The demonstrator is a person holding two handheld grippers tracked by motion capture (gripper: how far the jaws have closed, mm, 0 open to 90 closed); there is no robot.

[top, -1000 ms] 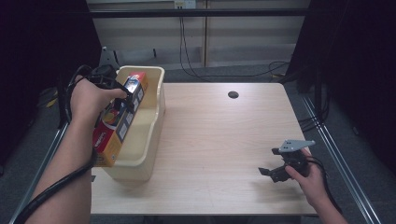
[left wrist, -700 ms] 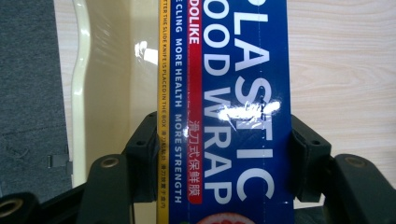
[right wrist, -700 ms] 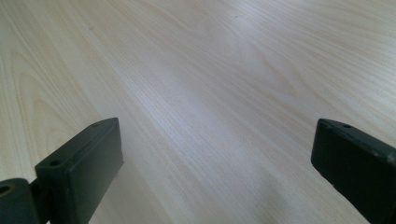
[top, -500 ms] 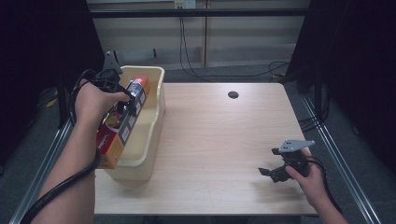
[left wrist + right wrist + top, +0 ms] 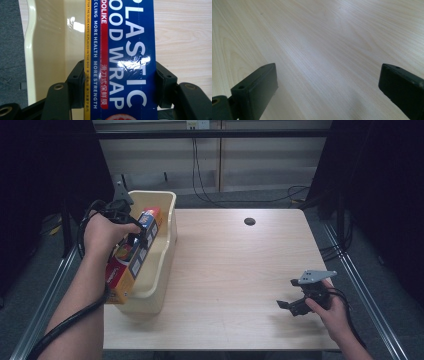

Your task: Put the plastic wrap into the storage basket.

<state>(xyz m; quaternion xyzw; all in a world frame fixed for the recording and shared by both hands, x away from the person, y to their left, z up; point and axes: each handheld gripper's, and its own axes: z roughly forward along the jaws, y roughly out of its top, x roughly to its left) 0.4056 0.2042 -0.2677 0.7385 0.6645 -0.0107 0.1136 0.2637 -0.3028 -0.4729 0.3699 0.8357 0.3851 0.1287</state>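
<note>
worktop (image 5: 235, 270): lying pale wood, round dark hole (image 5: 249, 221) showing near far edge | cables (image 5: 205, 180) trailing over floor behind

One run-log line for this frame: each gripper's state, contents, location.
left gripper: shut on plastic wrap box, over cream bin | right gripper: open, holding nothing, above bare table near front right corner

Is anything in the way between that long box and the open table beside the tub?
Only the tub's own wall. The left gripper is clamped on the plastic wrap box, whose lower end sits inside the tub. The table beyond looks bare.
</note>
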